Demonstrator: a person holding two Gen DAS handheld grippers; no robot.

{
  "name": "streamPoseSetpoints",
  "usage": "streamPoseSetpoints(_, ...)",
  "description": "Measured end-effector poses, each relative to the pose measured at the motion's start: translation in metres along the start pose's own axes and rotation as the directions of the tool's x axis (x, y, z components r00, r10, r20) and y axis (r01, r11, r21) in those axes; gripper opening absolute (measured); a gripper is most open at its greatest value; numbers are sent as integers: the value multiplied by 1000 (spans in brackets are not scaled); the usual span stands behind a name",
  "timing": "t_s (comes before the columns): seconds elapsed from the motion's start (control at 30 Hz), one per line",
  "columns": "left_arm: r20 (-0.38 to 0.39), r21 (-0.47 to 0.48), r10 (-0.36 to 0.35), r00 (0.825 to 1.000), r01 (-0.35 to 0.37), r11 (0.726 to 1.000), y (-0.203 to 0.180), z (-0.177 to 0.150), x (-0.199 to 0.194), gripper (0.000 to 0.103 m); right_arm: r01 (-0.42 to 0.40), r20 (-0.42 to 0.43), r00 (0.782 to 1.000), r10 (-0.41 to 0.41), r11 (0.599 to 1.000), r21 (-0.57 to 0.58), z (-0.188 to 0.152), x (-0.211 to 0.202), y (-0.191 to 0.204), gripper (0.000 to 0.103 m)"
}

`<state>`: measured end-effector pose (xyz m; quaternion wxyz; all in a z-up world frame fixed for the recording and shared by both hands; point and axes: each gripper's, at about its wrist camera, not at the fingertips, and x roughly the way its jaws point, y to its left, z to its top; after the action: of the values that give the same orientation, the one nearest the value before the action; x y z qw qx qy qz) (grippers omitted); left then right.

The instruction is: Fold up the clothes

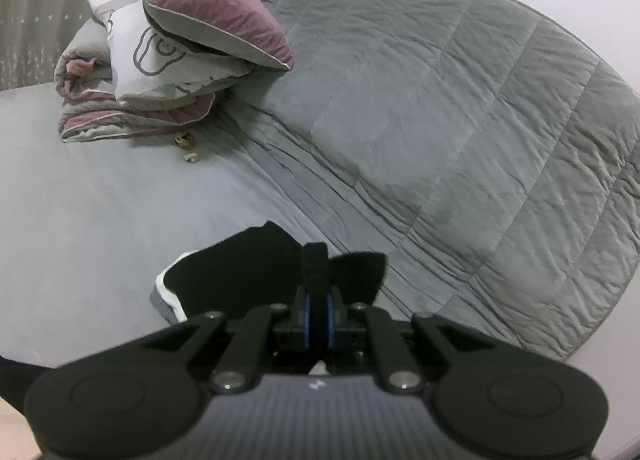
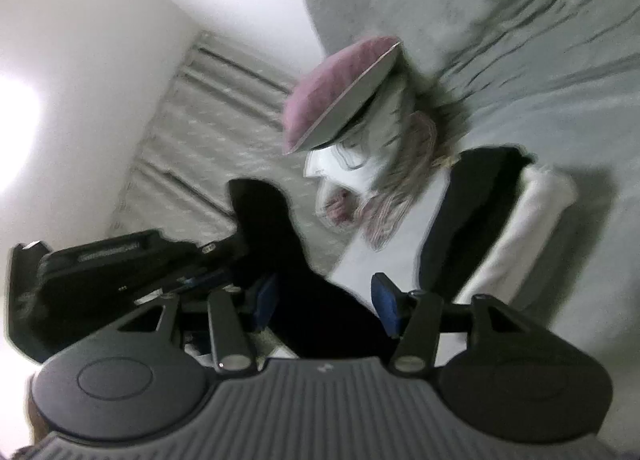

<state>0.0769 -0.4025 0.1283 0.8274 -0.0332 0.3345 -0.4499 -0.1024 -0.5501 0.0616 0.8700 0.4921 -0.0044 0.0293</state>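
Left wrist view: my left gripper point(image 1: 316, 280) has its two blue-padded fingers pressed together on a fold of the black fabric garment with white trim point(image 1: 224, 280), so it is clamped on that garment. The cloth lies directly ahead of the fingertips and spreads to their left on the pale grey bed sheet point(image 1: 100, 200), bunched, with a white edge showing at its near-left corner. Ahead and to the right runs the grey quilted bedspread point(image 1: 480, 120). Far ahead on the left sits a heap of folded bedding topped by a mauve velvet cushion point(image 1: 216, 8).

Right wrist view (motion-blurred): my right gripper point(image 2: 324, 302) has its blue pads standing well apart, jaws wide. Black cloth passes between them, but neither pad visibly presses it, so I judge nothing is gripped. Ahead-right, part of the same black garment lies next to a white roll of fabric. The left gripper's body shows on the left.

Progress: garment is partly gathered, not a flat finished rectangle. I judge folding is mid-way; squaring and laying it flat remain.
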Motion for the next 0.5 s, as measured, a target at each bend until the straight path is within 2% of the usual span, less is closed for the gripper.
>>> streamPoseSetpoints(0.23,10,3,30,1000,-30,1000,4,-9,4,8,132,61,990,-128,990,-55,3,-7,1,56)
streamPoseSetpoints(0.37,10,28,21,1000,-22,999,3,-22,9,8,61,71,996,-60,998,-13,11,-18,0,56)
streamPoseSetpoints(0.5,14,11,-21,1000,20,1000,6,-38,15,8,11,45,999,-12,1000,14,18,-13,2,56)
